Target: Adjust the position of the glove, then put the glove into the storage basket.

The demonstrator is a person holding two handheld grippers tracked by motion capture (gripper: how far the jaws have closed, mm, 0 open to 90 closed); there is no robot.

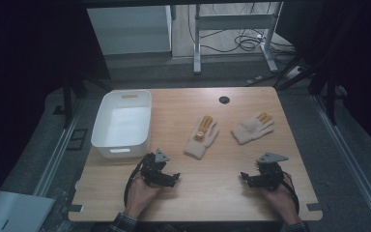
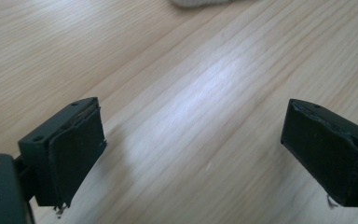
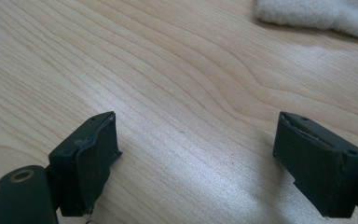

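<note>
Both the left gripper [image 1: 173, 177] and right gripper [image 1: 245, 178] rest near the bench's [image 1: 183, 203] front edge, jaws wide and empty, so the reach seems unstarted: next, advance to the two gloves, left glove [image 1: 201, 137] and right glove [image 1: 252, 127], lying mid-bench beside the white bin [image 1: 123, 123].

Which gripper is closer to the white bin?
Left. The left gripper sits just below the bin's near right corner, close to it. The right gripper is far off to the bin's right, below the gloves.

Wooden table [image 1: 232, 159], white bin [image 1: 122, 123] at left, two cream gloves [image 1: 202, 137] mid-table
</note>
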